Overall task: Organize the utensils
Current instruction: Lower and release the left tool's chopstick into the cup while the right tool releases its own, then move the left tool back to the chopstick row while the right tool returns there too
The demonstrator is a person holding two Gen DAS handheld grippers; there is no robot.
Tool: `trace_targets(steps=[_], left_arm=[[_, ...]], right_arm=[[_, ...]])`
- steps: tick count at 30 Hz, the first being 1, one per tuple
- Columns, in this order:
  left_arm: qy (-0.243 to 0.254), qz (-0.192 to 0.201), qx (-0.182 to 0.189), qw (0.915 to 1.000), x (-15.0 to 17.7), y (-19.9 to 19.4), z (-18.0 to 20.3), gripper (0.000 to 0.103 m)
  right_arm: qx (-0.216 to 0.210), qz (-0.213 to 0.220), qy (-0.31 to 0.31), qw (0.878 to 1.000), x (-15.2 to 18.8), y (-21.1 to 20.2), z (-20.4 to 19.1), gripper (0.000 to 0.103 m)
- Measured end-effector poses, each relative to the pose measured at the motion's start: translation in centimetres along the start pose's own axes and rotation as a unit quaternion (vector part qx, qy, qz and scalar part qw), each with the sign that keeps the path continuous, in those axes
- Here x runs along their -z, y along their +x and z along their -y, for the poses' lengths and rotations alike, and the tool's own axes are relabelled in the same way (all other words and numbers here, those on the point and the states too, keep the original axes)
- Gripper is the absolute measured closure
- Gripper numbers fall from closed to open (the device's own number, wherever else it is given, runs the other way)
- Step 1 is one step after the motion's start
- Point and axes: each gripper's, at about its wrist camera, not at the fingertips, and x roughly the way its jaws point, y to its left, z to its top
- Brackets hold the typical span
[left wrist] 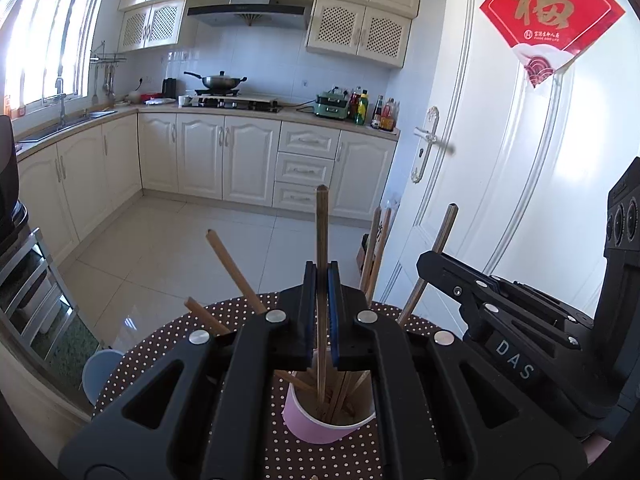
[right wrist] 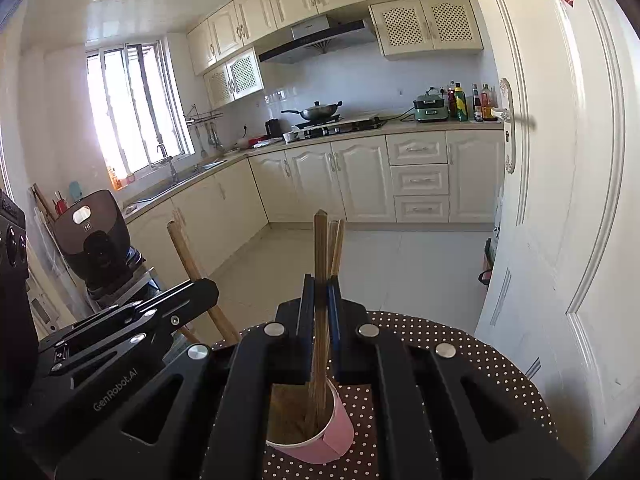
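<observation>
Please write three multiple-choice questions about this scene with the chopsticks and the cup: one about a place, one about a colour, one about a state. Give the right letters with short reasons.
1. Where does the cup stand?
A. on the dotted tablecloth
B. on the kitchen counter
C. on the floor

2. What colour is the outside of the cup?
A. green
B. pink
C. black

3. What is the state of the left gripper?
A. wide open, holding nothing
B. shut on a spoon
C. shut on a chopstick

Key:
1 A, since dotted cloth surrounds the cup's base.
2 B, since its wall shows pink in both views.
3 C, since the jaws press on an upright wooden stick whose lower end reaches into the cup.
</observation>
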Motion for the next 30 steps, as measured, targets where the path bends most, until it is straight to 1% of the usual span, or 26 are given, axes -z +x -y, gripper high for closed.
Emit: trace_targets(steps=[4,7,8,9,10,11,12,13,16,19,30], left_arm=[[0.004,0.000,-0.006,1.0000,0.2,0.4,0.0,0.096],[0.014,-0.003,-0.021,0.9997,0.1,0.7,0.1,0.095],[0.018,-0.008,-0.024,0.9995,0.1,0.8,0.2,0.092],[0.022,-0.011,-0.027,0.9993,0.2,0.9,0.2,0.088],[0.023,-0.010,-0.028,0.9993,0.2,0.9,0.2,0.076],[0.023,-0.006,-0.030,0.9993,0.3,0.7,0.2,0.054],[0.022,-0.001,-0.036,0.9991,0.4,0.6,0.2,0.049],[0.019,0.007,-0.048,0.9987,0.5,0.3,0.1,0.047],[0.017,0.004,-0.039,0.9991,0.4,0.1,0.0,0.047],[0.019,0.008,-0.047,0.9987,0.4,-0.3,-0.1,0.047],[0.016,0.019,-0.048,0.9985,0.3,-2.3,-0.1,0.047]], right_arm=[[-0.003,-0.008,-0.004,1.000,0.2,0.0,-0.1,0.095],[-0.001,-0.017,0.000,1.000,0.3,0.1,0.1,0.094],[-0.003,-0.019,0.005,1.000,0.3,0.0,0.3,0.093],[-0.003,-0.020,0.010,1.000,0.3,0.0,0.5,0.088],[-0.002,-0.020,0.013,1.000,0.3,-0.1,0.6,0.080],[0.000,-0.019,0.013,1.000,0.3,-0.4,0.7,0.075],[0.006,-0.016,0.013,1.000,0.3,-0.7,0.6,0.069],[0.009,-0.014,0.013,1.000,0.3,-0.9,0.7,0.063],[0.010,-0.010,0.008,1.000,0.1,-1.5,0.8,0.057],[0.012,-0.006,0.004,1.000,0.1,-2.0,0.7,0.054],[0.013,-0.007,-0.001,1.000,0.4,-3.1,0.1,0.051]])
